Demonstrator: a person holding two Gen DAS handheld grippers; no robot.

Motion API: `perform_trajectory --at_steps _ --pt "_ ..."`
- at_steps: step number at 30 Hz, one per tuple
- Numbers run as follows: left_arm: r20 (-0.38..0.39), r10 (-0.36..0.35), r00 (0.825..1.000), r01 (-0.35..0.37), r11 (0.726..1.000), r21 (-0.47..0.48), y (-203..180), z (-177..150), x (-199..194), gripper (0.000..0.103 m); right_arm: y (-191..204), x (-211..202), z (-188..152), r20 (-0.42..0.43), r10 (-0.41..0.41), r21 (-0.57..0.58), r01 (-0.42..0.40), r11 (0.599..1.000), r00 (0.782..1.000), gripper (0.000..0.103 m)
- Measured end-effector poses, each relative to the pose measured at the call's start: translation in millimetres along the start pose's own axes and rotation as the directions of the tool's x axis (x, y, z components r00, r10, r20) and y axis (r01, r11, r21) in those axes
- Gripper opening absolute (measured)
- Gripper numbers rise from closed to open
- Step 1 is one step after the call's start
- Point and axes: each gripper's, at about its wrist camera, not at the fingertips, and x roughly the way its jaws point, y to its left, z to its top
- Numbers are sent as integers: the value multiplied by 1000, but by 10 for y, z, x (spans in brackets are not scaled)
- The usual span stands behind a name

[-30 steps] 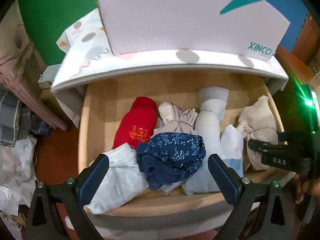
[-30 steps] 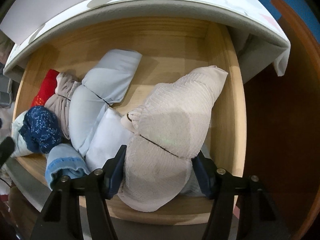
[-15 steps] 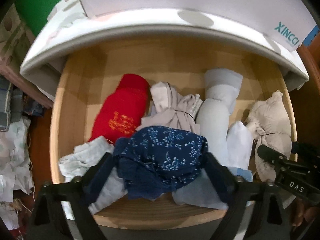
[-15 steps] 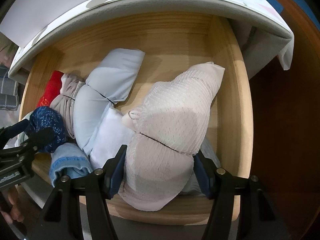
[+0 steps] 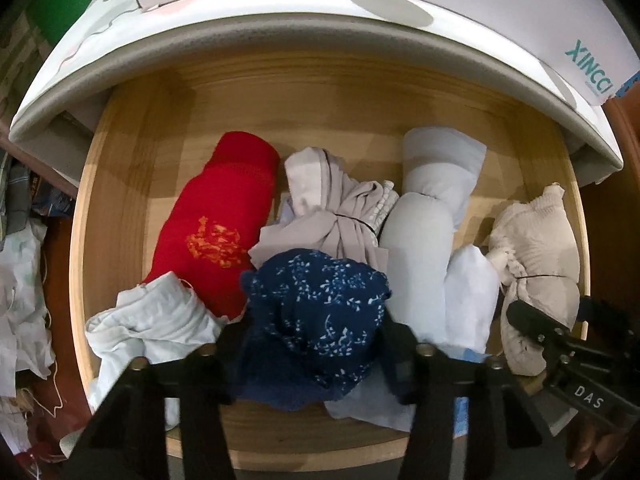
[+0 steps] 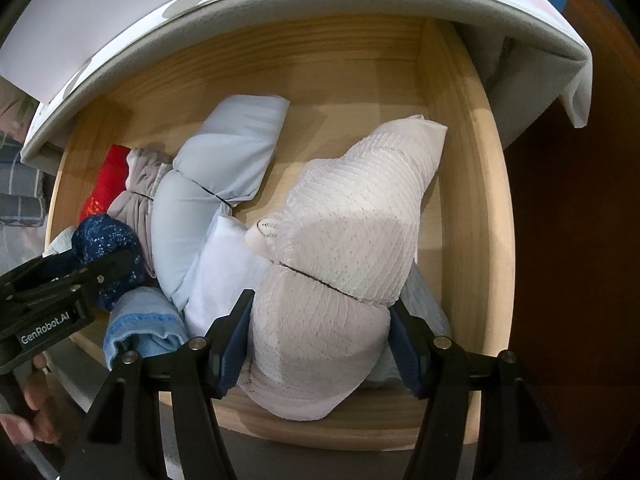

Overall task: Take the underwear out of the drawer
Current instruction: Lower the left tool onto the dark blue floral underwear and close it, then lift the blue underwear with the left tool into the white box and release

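The open pale wooden drawer (image 5: 120, 208) holds a row of rolled and bunched underwear. The left gripper (image 5: 316, 344) points almost straight down into it, its jaws closing around the dark navy bundle with small white flecks (image 5: 320, 304) — the cloth fills the space between them and bulges over both fingers, pressed at either side. Just outside the left jaw lies a crumpled pale blue-white piece (image 5: 152, 320); beyond the jaws, farther into the drawer, sit a red knitted roll with an orange mark (image 5: 224, 216) and a beige-grey bundle tied round the middle (image 5: 336, 208). Outside the right jaw stretches a long light grey-blue roll (image 5: 428, 224), with a white folded piece (image 5: 472, 288) beside it.

The right gripper (image 6: 320, 336) also points down, its jaws clamped on the near end of a cream ribbed bundle bound with a thin dark band (image 6: 352, 224) — blue pads pressing both flanks. That bundle reaches away from the jaws toward the drawer's right wall. Off the left jaw, a blue-edged towelling piece (image 6: 140, 320) lies at the front of the drawer.
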Motion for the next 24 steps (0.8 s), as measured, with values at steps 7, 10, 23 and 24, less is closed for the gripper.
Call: perform_trajectory --at_steps 7,10,23,24 --pt "14 -19 1000 19 1000 -5 37 -46 -69 38 99 64 38 2 -12 -9 12 1000 1000 59" --pt "24 -38 999 38 999 -2 117 -90 -202 38 116 69 36 2 -14 -10 14 1000 1000 59" --pt "117 -16 993 13 999 30 271 -130 -816 38 224 104 -4 7 -36 -33 36 999 999 57" --pt "126 -16 992 12 999 30 269 -129 -861 38 227 108 -10 7 -37 -33 37 999 999 57"
